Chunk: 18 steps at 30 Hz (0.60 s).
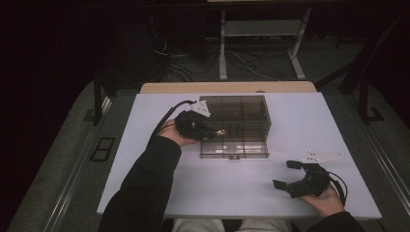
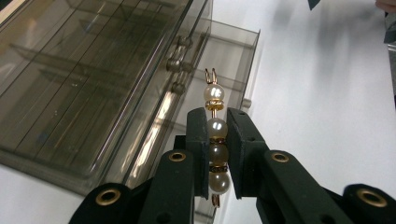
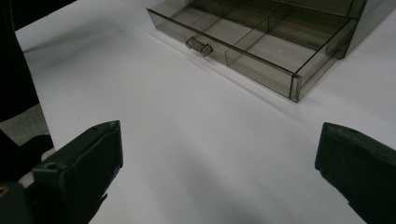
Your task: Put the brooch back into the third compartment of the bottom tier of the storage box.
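The left tool [image 2: 217,140] is clamped on a pearl pin [image 2: 215,140] above the open drawer [image 3: 261,51] near the surface's far edge; next, lower and release. The right tool [image 1: 292,175] rests wide open, empty.

The left gripper [image 2: 217,154] rises from the bottom centre of the frame, its black jaws clamped on a pearl-and-gold bead piece [image 2: 215,128] that points upward. A smoky clear drawer box [image 2: 88,79] fills the upper left, its bottom drawer [image 2: 233,51] pulled out over the white table [image 2: 322,93].
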Motion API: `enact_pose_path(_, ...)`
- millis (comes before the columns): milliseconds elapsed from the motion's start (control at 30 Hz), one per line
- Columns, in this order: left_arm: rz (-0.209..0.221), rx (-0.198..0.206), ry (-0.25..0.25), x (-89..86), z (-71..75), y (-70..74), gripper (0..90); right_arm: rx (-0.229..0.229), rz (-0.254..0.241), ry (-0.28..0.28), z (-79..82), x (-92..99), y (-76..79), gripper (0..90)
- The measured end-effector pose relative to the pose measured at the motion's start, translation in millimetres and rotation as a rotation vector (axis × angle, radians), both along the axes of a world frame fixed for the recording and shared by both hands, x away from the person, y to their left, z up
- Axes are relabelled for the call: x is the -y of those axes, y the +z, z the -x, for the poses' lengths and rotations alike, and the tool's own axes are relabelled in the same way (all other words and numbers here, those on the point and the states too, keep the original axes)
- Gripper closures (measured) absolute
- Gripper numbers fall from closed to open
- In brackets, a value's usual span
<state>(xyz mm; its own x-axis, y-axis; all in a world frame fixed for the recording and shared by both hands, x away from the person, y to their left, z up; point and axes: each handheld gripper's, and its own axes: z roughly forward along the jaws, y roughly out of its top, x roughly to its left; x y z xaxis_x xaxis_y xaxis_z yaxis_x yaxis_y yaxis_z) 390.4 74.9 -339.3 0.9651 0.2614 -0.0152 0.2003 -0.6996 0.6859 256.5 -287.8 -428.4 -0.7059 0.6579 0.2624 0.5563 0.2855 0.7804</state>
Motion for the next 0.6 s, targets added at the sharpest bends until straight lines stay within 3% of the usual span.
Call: enact_pose_path(600, -0.02, 0.0, -0.055, 30.8, -3.0, 0.6, 78.5, -0.001, 0.001, -0.001, 0.0, 1.0, 0.6, 0.4)
